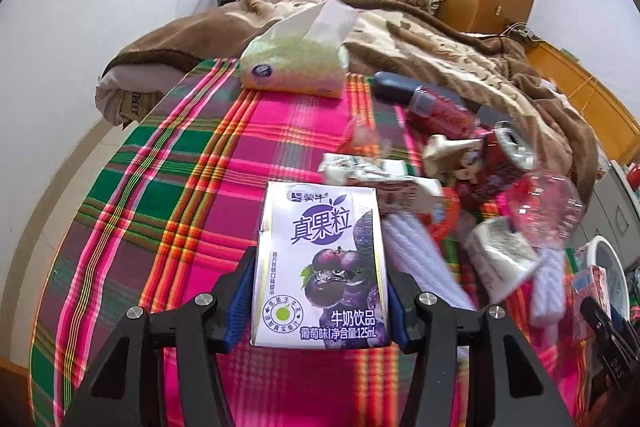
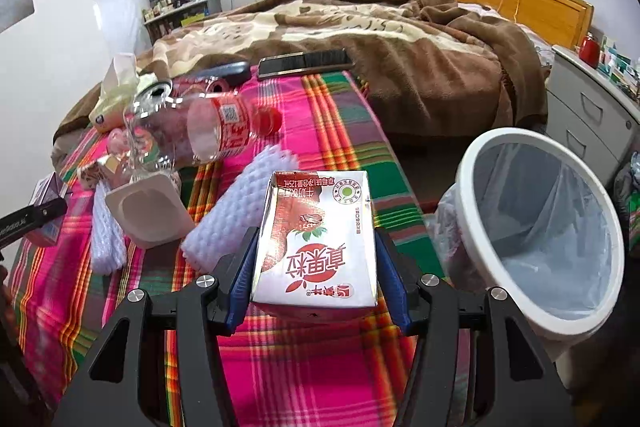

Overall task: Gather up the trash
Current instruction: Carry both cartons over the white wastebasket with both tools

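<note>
In the left wrist view, the left tongs (image 1: pixel 320 291) grip a purple milk carton (image 1: pixel 322 267) upright between the blue pads, above the plaid surface (image 1: pixel 180 207). A tissue pack (image 1: pixel 294 67) lies farther back, and a heap of bottles and wrappers (image 1: pixel 460 167) sits to the right.

In the right wrist view, the right tongs (image 2: pixel 316 267) clamp a red milk carton (image 2: pixel 316 239), print upside down, over the surface edge. The lined bin (image 2: pixel 536 227) stands just to the right, and a clear bottle (image 2: pixel 224 131) lies to the left.
</note>
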